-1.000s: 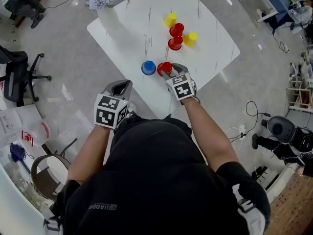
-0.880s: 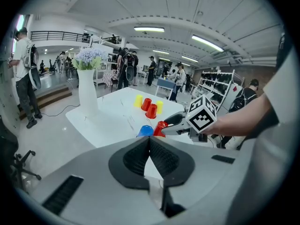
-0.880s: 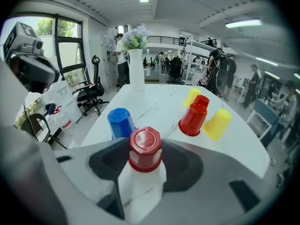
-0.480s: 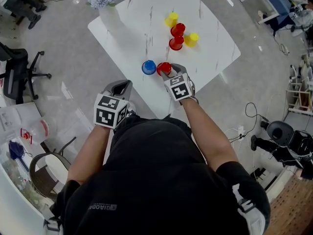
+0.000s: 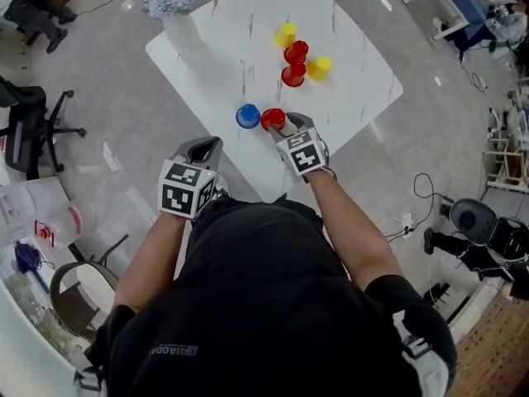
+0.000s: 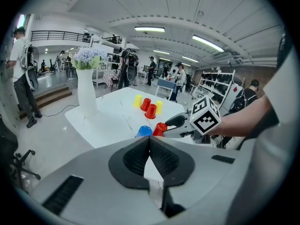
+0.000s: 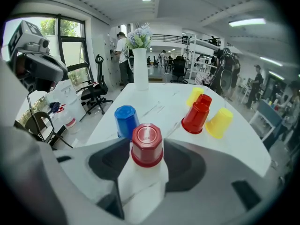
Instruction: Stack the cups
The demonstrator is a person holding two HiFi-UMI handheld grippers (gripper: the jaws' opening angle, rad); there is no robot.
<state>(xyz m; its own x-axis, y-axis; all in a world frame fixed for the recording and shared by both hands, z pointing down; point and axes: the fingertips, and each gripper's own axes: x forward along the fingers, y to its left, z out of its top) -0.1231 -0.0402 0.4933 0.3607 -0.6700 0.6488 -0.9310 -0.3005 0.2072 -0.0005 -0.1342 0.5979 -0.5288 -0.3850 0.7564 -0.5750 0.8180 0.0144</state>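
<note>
Several upside-down cups stand on the white table [image 5: 347,98]. My right gripper [image 5: 278,123] [image 7: 147,150] is shut on a red cup [image 5: 273,119] [image 7: 147,144], base up, close to the right of a blue cup [image 5: 248,116] [image 7: 126,120]. Farther off sits a cluster: a yellow cup [image 5: 286,34], two red cups [image 5: 296,53] [image 5: 293,74] and another yellow cup [image 5: 319,67] [image 7: 219,122]. My left gripper [image 5: 205,149] [image 6: 150,142] hangs off the table's near edge by the person's body, shut with nothing in it.
A white vase with pale flowers [image 5: 178,15] [image 7: 140,67] stands at the table's far left corner. Office chairs [image 5: 29,131], cables and clutter lie on the floor around the table. People stand in the background of both gripper views.
My right gripper has carried the red cup a little to the left, closer to the blue cup. The left gripper has stayed where it was.
</note>
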